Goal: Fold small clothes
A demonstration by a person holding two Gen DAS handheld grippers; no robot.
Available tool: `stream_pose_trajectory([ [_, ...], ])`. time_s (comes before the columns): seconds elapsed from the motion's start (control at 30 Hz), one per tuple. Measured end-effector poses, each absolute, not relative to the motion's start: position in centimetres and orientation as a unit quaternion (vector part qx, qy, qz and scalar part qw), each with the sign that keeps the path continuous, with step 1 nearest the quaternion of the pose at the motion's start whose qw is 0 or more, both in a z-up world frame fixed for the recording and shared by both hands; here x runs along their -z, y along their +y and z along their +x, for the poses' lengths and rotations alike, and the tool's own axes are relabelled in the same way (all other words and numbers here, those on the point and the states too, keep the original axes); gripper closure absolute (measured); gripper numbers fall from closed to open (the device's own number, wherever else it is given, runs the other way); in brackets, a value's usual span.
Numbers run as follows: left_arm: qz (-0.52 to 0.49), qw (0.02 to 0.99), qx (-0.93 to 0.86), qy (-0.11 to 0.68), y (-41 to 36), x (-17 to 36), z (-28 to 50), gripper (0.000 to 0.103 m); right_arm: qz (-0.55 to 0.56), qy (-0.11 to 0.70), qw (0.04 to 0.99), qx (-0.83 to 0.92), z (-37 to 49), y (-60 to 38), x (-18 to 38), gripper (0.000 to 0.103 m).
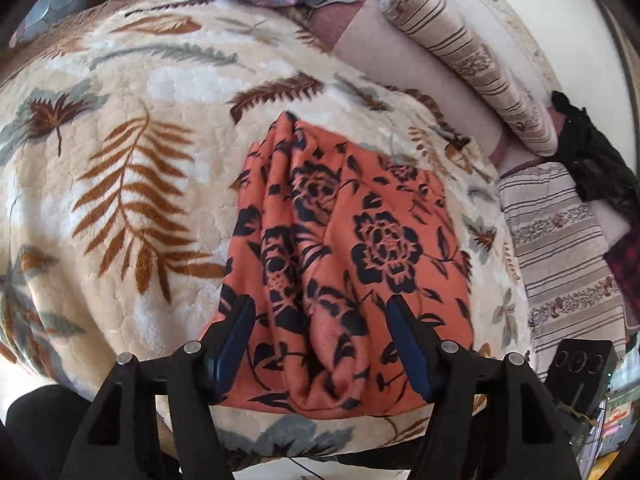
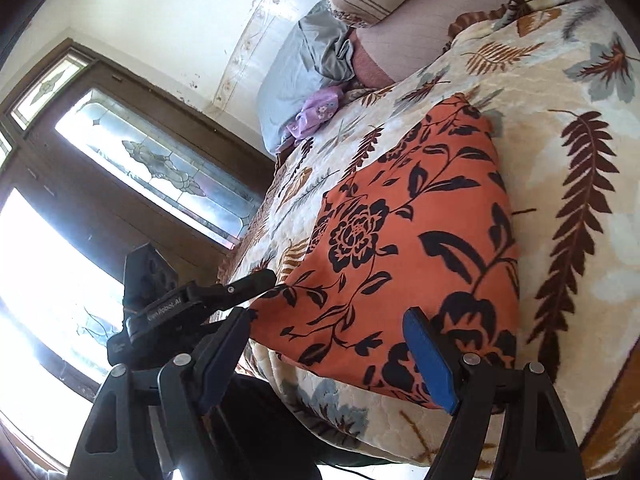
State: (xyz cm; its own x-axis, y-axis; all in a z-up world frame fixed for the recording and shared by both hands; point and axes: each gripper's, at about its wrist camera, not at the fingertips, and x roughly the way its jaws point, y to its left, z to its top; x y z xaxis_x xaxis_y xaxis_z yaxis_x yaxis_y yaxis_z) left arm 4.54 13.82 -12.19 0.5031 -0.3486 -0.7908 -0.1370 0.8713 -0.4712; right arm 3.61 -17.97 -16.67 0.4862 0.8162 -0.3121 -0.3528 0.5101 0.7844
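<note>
Orange floral fleece garment (image 1: 352,248) lying part-folded on the leaf-print plush bed blanket (image 1: 132,168), bunched ridge toward 12 o'clock. Left tool (image 1: 320,320) spread, hovering over near hem, presumably for pinching. Right tool (image 2: 328,332) spread at 6 o'clock edge.

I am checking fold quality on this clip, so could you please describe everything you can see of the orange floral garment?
The orange floral garment is soft, fleece-like cloth printed with black roses, leaves and vines. It lies roughly folded into a compact block on the leaf-patterned blanket, near the bed's front edge. Its left side, in the left wrist view, is bunched into long ridges; the rest lies smoother. The left gripper and right gripper are both open at its near edge; neither is seen gripping it.
</note>
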Motion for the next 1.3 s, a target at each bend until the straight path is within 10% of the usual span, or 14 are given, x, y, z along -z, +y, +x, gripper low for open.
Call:
stream_pose_trajectory([
  [0.07,-0.242,0.824,0.074,0.507,13.7,13.0,4.7,0.084,0.335,0.346,0.796,-0.367,3.2,-18.6,16.7,0.022],
  [0.33,-0.206,0.875,0.084,0.429,14.2,6.3,1.9,0.087,0.333,0.338,0.806,-0.354,3.2,-20.2,16.3,0.022],
  [0.5,-0.227,0.821,0.06,0.52,16.7,15.2,4.2,0.079,0.352,0.349,0.8,-0.338,4.3,-20.7,16.9,0.021],
  [0.97,-0.22,0.896,0.053,0.382,16.5,7.4,2.1,0.057,0.366,0.398,0.754,-0.372,5.7,-19.2,20.1,0.019],
  [1.3,-0.143,0.875,-0.016,0.461,15.3,14.7,3.9,0.036,0.319,0.395,0.778,-0.369,6.1,-20.1,16.6,0.018],
])
